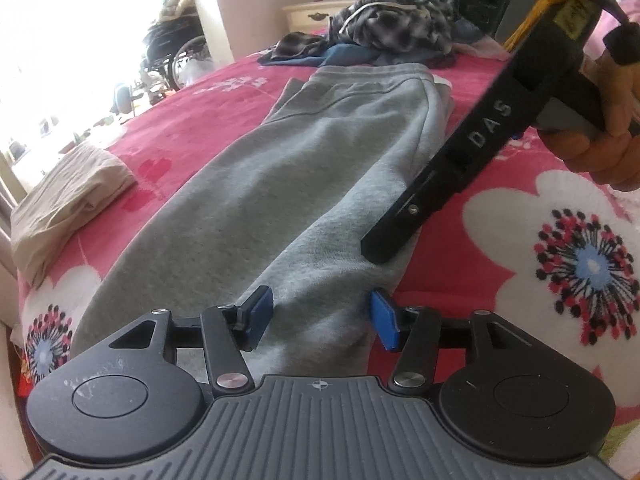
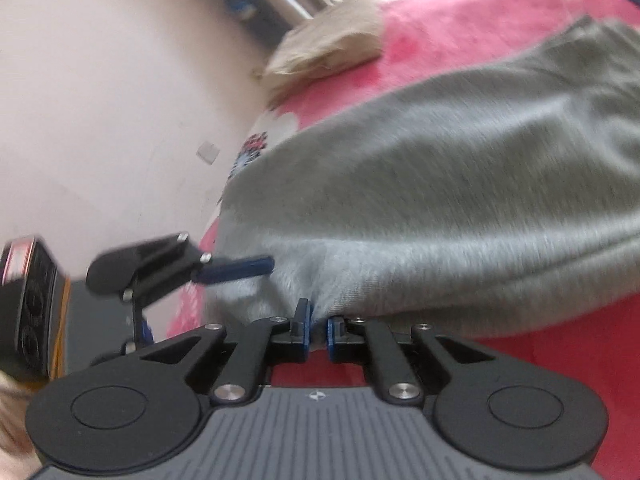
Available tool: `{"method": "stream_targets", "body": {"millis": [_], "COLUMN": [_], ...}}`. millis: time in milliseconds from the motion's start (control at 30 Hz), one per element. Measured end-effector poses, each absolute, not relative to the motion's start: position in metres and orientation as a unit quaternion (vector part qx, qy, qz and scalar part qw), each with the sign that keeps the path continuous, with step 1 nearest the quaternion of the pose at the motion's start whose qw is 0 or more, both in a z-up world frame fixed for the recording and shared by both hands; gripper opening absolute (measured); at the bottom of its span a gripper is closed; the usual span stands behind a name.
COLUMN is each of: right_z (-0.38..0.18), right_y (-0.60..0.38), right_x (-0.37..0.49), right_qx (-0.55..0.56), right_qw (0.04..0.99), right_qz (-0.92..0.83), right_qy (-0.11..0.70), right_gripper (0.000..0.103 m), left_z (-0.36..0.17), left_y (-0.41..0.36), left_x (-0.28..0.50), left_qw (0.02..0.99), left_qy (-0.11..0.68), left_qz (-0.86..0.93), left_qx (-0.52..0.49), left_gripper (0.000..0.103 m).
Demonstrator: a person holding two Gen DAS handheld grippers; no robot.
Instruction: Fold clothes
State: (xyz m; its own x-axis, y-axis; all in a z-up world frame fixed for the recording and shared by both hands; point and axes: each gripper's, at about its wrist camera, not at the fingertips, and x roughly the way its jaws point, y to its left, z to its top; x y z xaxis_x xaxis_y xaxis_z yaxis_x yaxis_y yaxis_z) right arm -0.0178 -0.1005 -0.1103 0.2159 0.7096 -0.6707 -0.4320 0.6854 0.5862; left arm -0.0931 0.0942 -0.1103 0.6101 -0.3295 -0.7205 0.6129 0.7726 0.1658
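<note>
Grey sweatpants (image 1: 288,184) lie lengthwise on a pink floral bedspread (image 1: 520,220), waistband at the far end. My left gripper (image 1: 322,316) is open, its blue pads straddling the near leg end just above the cloth. A hand holds my right gripper (image 1: 384,246), whose tip rests on the pants' right edge. In the right wrist view, my right gripper (image 2: 318,322) is shut on a pinch of the sweatpants (image 2: 440,184) at their edge. The left gripper's blue pad (image 2: 240,268) hovers beside the fabric on the left. That view is blurred.
A folded beige cloth (image 1: 68,200) lies near the bed's left edge, also visible as the beige cloth (image 2: 332,48). A heap of unfolded clothes (image 1: 392,24) sits at the far end, beyond the waistband. Behind it stand a cream nightstand (image 1: 316,14) and a wheelchair (image 1: 172,48).
</note>
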Motion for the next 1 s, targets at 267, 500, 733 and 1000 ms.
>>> {"method": "stream_targets", "body": {"millis": [267,500,733,1000], "right_z": [-0.110,-0.113,-0.116,-0.099], "right_y": [-0.122,-0.138,-0.153,-0.145], "right_x": [-0.018,-0.013,-0.008,-0.008], "right_qx": [0.203,0.270,0.335,0.388], "right_qw": [0.755,0.739,0.718,0.662], "right_qz": [0.385,0.354,0.321,0.313], "right_qy": [0.490,0.506,0.519,0.560], "right_gripper": [0.008,0.010,0.015,0.021], "left_z": [-0.113,-0.115,-0.113,-0.114], "left_y": [0.088,0.079,0.073,0.066], "left_x": [-0.086,-0.098,-0.112,-0.129], "left_qw": [0.867,0.868,0.870,0.865], "left_qy": [0.352,0.326,0.290,0.249], "left_qz": [-0.273,-0.251,-0.225,-0.199], "left_qx": [0.223,0.279,0.331,0.387], "left_gripper": [0.035,0.011,0.008,0.007]}}
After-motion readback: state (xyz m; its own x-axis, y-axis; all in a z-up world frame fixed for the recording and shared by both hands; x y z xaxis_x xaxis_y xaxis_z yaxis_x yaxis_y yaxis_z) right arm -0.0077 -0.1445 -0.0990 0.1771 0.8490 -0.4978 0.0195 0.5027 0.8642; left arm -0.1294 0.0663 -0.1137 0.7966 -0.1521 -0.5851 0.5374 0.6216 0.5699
